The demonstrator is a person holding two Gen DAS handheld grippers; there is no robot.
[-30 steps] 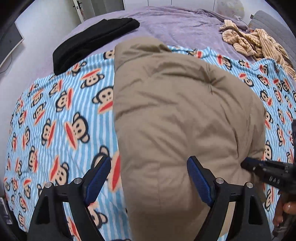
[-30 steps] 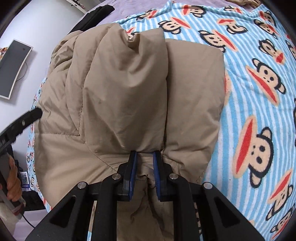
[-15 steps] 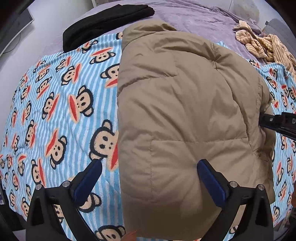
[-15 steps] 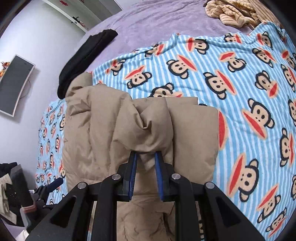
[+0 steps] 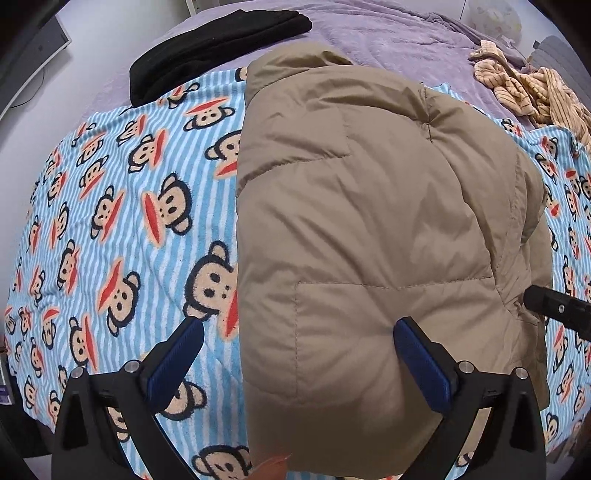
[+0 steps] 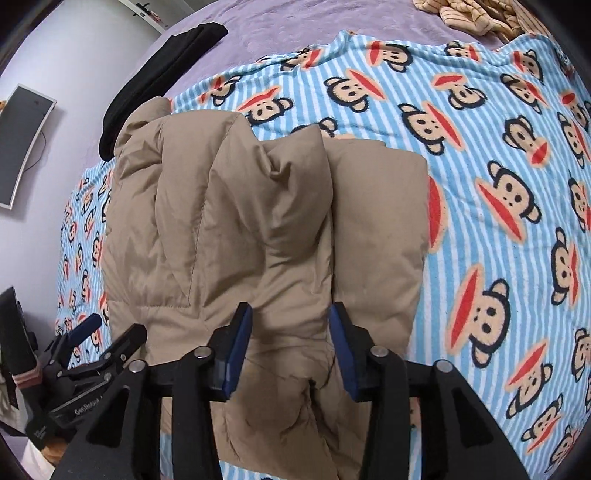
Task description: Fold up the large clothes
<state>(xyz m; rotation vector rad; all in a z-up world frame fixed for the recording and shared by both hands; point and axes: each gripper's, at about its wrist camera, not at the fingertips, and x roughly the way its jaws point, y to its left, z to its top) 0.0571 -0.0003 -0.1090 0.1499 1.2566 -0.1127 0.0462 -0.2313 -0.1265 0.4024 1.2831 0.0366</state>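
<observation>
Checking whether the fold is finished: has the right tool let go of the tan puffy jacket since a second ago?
Yes. The right tool has just been opening; its pads now stand off the tan puffy jacket between them.

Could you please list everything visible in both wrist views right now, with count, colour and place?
Puffer jacket: one, tan, folded into a bundle on the monkey blanket.
Monkey blanket: one, blue-and-white stripes with cartoon monkeys, spread over the bed under the jacket.
Bed cover: one, lilac, beyond the blanket.
Black garment: one, folded, on the bed cover at the blanket's far edge.
Striped clothes: one heap, beige and brown, crumpled at the far side of the bed.
Monitor: one, dark screen, against the wall.
Left gripper: black with blue pads, wide open over the jacket's edge.
Right gripper: black with blue pads, jaws just opened, jacket fabric between them but released.
</observation>
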